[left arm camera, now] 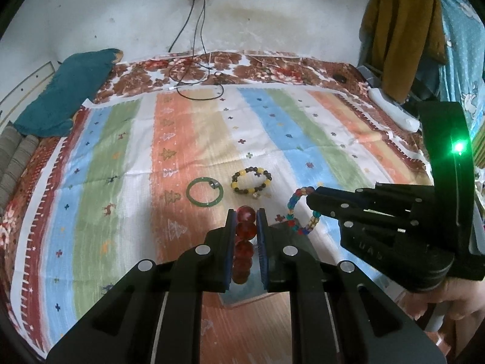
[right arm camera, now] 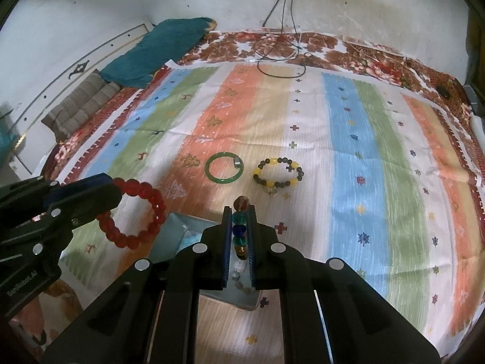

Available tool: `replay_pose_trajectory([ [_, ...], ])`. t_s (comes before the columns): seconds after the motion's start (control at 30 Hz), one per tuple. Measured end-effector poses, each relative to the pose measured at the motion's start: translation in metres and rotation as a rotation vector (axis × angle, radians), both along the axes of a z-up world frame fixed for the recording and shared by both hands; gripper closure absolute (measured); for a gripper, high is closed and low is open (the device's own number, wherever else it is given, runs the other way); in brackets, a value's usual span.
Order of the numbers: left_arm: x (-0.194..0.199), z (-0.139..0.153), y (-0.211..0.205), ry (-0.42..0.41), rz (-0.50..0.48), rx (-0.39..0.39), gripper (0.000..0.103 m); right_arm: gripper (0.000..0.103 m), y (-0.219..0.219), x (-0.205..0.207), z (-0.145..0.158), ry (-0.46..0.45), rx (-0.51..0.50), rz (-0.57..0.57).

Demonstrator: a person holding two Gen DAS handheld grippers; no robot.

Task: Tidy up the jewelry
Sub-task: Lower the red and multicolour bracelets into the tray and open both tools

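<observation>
1. Two grippers, each clamped on one bracelet: left gripper (left arm camera: pixel 246 215) pinches the red bead bracelet (right arm camera: pixel 133 212); right gripper (right arm camera: pixel 239 212) pinches the multicolour bead bracelet (left arm camera: pixel 298 212).
2. Two pieces lie on the striped cloth (left arm camera: pixel 303 139): one green bangle (left arm camera: pixel 205 192), one yellow-and-dark bead bracelet (left arm camera: pixel 251 182) beside it.

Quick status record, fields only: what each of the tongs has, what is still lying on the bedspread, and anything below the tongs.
left tongs: shut on red bead bracelet, held off the cloth
right tongs: shut on multicoloured bead bracelet, held off the cloth
on striped bedspread: green bangle with a small metal ring resting on its rim; yellow and dark bead bracelet beside it, apart
below tongs: grey tray, partly hidden; contents unclear
background: cables at far edge of the bed
</observation>
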State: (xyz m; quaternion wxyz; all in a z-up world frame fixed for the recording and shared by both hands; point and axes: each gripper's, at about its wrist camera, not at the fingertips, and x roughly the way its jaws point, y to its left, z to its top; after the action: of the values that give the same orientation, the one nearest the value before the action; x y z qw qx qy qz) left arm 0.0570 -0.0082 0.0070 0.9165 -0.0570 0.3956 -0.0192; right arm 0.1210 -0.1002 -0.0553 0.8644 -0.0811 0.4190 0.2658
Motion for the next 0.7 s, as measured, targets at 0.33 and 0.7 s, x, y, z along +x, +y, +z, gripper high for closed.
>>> replay_pose_trajectory([
  [0.33,-0.005,0.002,-0.003,-0.005,-0.011,-0.003,0.090,0.092,-0.001,-0.012,0.000,0.007,0.007,0.029],
  [0.7,0.005,-0.003,0.012,0.032,0.070,0.004,0.084,0.067,-0.014,0.002,-0.001,0.017,-0.009,-0.069],
])
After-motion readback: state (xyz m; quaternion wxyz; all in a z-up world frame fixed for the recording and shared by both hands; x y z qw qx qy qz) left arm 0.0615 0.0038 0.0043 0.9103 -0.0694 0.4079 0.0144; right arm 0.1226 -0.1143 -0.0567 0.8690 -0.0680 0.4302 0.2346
